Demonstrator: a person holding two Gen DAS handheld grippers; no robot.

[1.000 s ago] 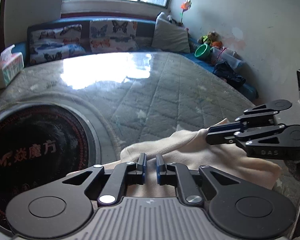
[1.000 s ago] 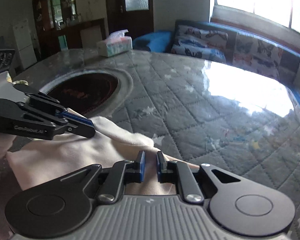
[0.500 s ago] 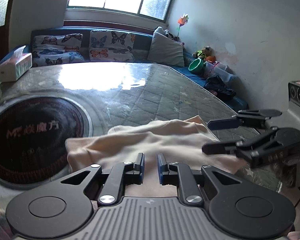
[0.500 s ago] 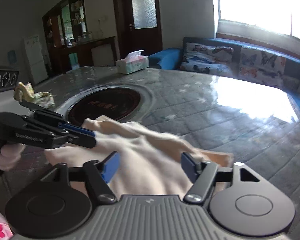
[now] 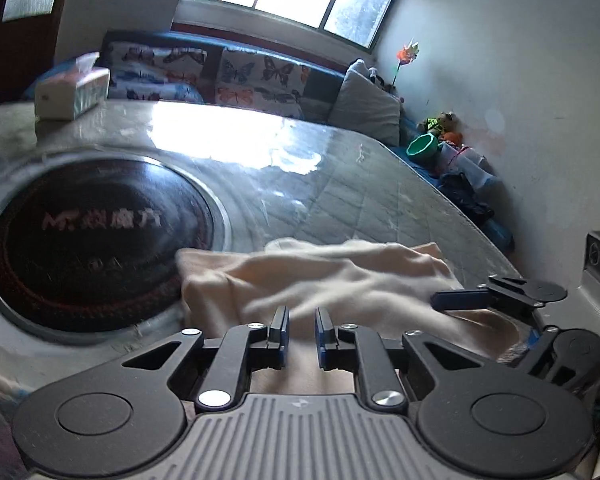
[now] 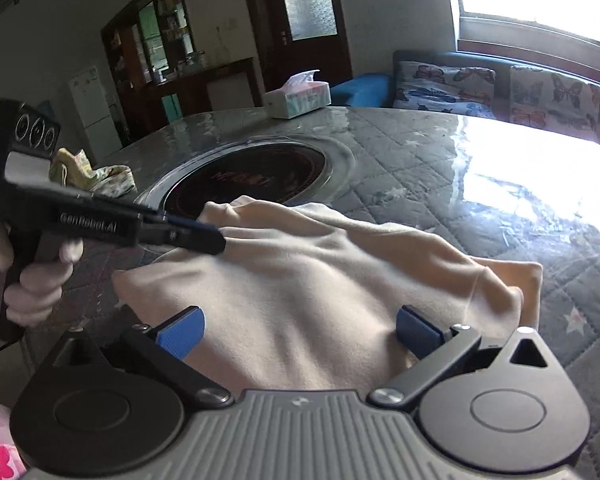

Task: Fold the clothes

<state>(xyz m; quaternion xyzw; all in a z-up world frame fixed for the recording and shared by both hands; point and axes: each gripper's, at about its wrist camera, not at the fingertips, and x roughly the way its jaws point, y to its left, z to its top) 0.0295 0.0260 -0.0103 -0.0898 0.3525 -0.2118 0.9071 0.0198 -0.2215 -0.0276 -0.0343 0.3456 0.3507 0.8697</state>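
My right gripper has just been opening, from pinched on the cloth to jaws spread wide with cloth between them, pads off it. Left view: my left gripper nearly closed, a narrow gap between its pads; whether cloth is pinched, I cannot tell. Cloth lies on the table, right of the burner. Right view: left gripper's tip touches the cloth's far left edge; tissue box far.
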